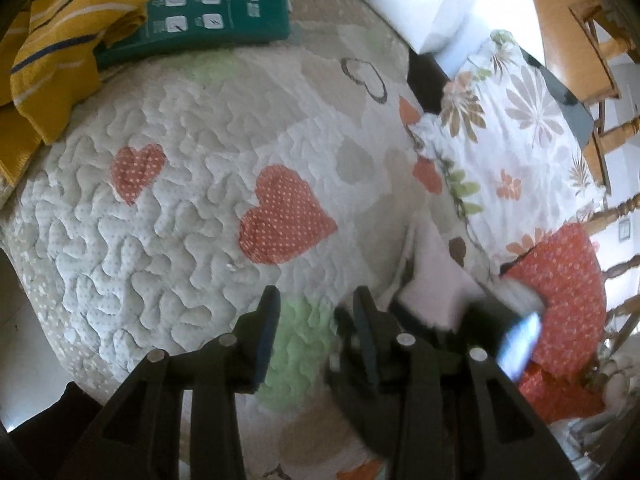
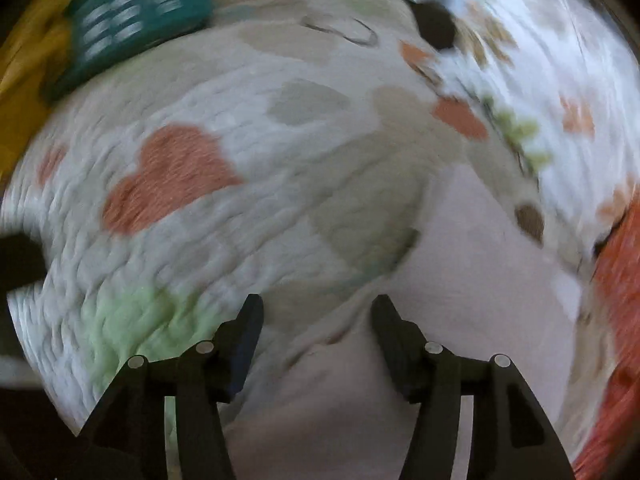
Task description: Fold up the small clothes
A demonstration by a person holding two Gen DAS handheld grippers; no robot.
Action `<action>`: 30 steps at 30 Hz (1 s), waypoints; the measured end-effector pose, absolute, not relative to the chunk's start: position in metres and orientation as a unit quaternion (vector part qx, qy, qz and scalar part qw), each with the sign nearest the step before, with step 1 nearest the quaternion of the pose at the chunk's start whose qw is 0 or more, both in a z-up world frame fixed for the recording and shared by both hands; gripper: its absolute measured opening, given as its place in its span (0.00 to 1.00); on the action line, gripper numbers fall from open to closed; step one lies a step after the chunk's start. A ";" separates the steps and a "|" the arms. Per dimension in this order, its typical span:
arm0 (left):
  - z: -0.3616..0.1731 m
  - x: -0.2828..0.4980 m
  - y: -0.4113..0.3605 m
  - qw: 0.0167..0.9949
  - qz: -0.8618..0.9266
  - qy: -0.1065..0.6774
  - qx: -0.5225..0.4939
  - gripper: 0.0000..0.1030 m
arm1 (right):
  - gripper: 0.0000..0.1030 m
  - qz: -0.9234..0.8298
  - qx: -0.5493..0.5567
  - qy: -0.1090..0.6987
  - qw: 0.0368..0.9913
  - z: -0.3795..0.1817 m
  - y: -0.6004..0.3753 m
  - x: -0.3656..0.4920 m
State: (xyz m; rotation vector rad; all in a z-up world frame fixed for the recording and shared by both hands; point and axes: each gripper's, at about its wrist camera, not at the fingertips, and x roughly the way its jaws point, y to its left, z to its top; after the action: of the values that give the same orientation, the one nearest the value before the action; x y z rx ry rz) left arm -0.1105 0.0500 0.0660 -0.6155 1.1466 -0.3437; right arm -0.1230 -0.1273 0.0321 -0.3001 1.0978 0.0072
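Observation:
A pale pink garment (image 2: 472,288) lies flat on the heart-patterned quilt (image 2: 224,208). In the blurred right wrist view its left edge runs under my right gripper (image 2: 318,316), which stands open just above it, with no pad pressing on the cloth. In the left wrist view only a strip of the pink garment (image 1: 434,268) shows, to the right of my left gripper (image 1: 318,312). That gripper is open over a green patch of the quilt (image 1: 160,220), with nothing between its fingers. A dark blurred shape (image 1: 492,332) to its right looks like the other gripper.
A yellow striped garment (image 1: 60,52) and a green package (image 1: 212,4) lie at the far left of the quilt. A floral pillow (image 1: 516,136) and a red dotted cloth (image 1: 568,292) sit at the right. A wooden chair (image 1: 600,60) stands beyond them.

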 end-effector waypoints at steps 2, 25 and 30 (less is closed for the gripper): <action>0.069 -0.110 0.057 0.789 -0.146 0.522 -0.288 0.37 | 0.56 0.028 -0.089 0.494 0.864 0.052 -0.132 -0.146; 0.051 -0.123 -0.039 0.783 -0.225 0.566 -0.126 0.66 | 0.59 -0.023 0.171 0.439 0.882 0.080 -0.283 -0.290; 0.031 -0.124 -0.063 0.769 -0.235 0.589 -0.076 0.70 | 0.61 -0.058 0.253 0.458 0.850 0.032 -0.332 -0.294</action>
State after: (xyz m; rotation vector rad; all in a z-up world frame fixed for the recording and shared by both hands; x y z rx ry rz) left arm -0.1244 -0.0632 0.0312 -0.1655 1.2785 -0.5089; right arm -0.2939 -0.3320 0.0317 0.5327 0.9656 -0.1215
